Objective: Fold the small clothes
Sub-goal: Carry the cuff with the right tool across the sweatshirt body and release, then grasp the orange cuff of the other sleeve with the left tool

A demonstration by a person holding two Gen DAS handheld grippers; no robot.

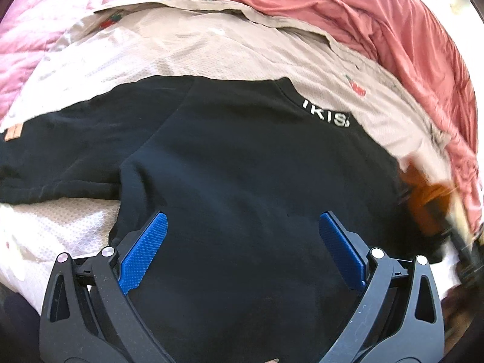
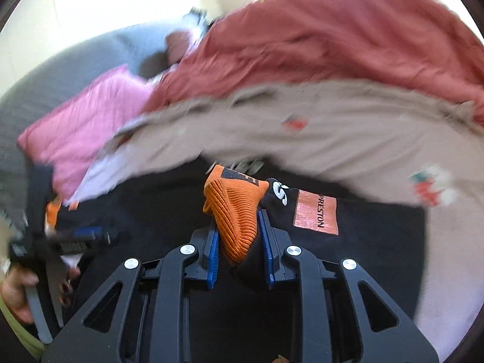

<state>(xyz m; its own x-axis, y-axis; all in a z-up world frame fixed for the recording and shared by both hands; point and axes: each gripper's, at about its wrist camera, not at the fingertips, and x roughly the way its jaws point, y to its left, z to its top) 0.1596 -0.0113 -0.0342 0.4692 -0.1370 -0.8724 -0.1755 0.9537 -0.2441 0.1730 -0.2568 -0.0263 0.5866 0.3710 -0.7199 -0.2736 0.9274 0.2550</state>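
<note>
While spread wide above the black sweatshirt, left claw grips nothing. Right claw clamped on its orange cuff. Beyond, beige sheet, then red blanket on bed.

The left gripper has black plastic arms with triangular cut-outs, round silver screws at the joints, and blue finely dotted pads on its fingers; the right gripper is built the same, black arms, silver screws, ribbed blue pads; beside the left gripper's grey handle, the person's hand shows dark-painted nails and a light green sleeve edge.
</note>
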